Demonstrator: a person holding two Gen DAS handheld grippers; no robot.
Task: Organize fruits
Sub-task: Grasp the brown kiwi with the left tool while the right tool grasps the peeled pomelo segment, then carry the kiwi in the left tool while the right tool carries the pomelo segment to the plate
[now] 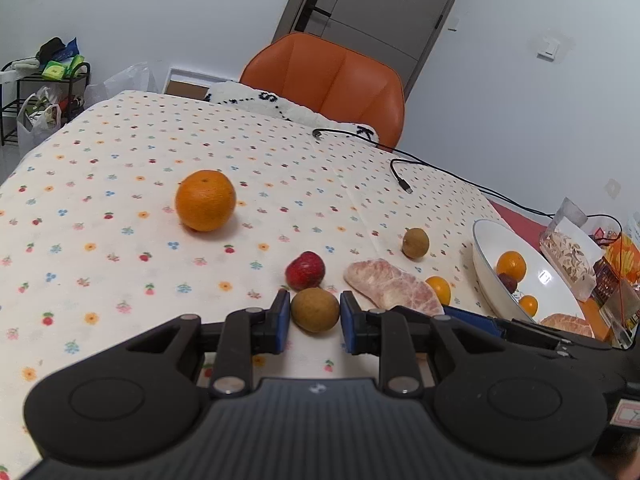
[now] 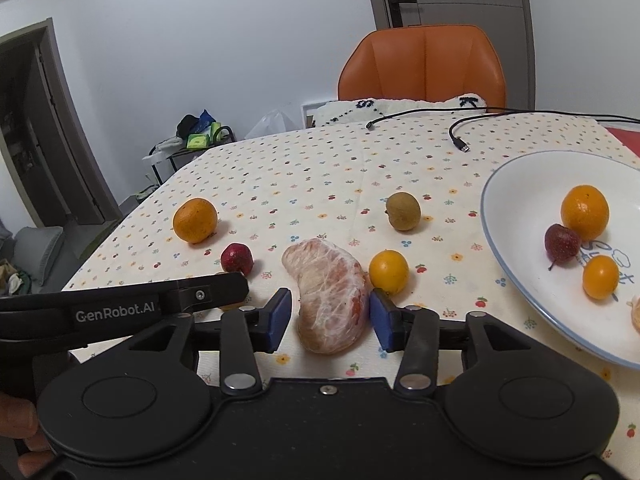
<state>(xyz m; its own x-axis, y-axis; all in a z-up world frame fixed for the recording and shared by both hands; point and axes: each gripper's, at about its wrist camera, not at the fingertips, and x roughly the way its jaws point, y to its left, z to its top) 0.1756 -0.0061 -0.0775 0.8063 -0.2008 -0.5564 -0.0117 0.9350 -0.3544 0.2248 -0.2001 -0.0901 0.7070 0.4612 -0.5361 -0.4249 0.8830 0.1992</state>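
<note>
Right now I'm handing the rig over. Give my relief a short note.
Left gripper: shut on the small brown round fruit.
Right gripper: open around the peeled pink pomelo segment, not gripping.
Done: three small fruits and a peeled piece in the white bowl.
Left on the floral tablecloth: large orange, red fruit, second brown fruit, small yellow-orange fruit.
</note>
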